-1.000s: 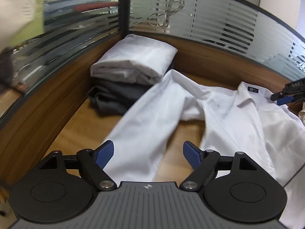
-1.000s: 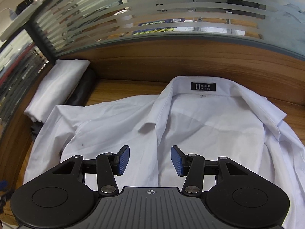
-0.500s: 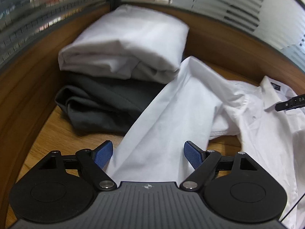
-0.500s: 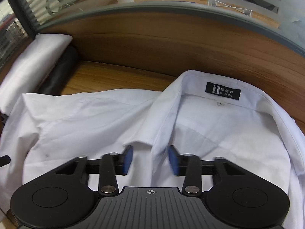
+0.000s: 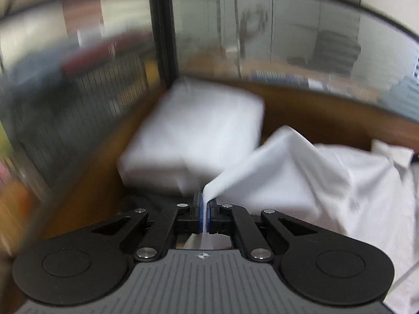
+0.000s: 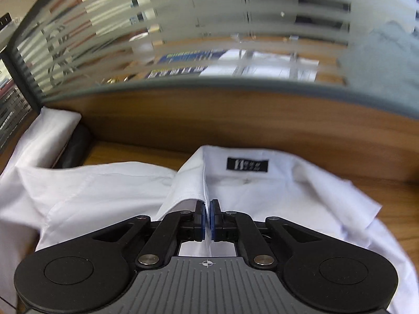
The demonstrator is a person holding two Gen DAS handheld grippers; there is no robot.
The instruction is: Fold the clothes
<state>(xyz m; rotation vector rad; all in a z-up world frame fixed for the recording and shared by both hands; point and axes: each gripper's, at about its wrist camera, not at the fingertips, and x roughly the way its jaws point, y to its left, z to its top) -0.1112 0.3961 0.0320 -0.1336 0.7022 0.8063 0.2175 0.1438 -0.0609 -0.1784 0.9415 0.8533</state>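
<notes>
A white dress shirt [image 6: 275, 204] lies spread on the wooden desk, its collar with a black label [image 6: 247, 164] toward the back panel. My right gripper [image 6: 207, 209] is shut on the shirt's front edge just below the collar. In the left wrist view the shirt's sleeve [image 5: 275, 167] rises in a taut ridge from the desk. My left gripper [image 5: 205, 204] is shut on the sleeve's end, and the fabric runs between its blue pads. This view is blurred by motion.
A folded white garment [image 5: 193, 136] sits on a dark grey one [image 6: 76, 149] in the desk's left back corner. A wooden back panel [image 6: 235, 120] topped by striped glass partitions [image 6: 209, 26] closes the desk at back and left. Bare desk [image 6: 398, 204] shows at right.
Both grippers went from open to shut. The left one closed on the sleeve end and lifted it; the right one closed on the shirt front below the collar.
</notes>
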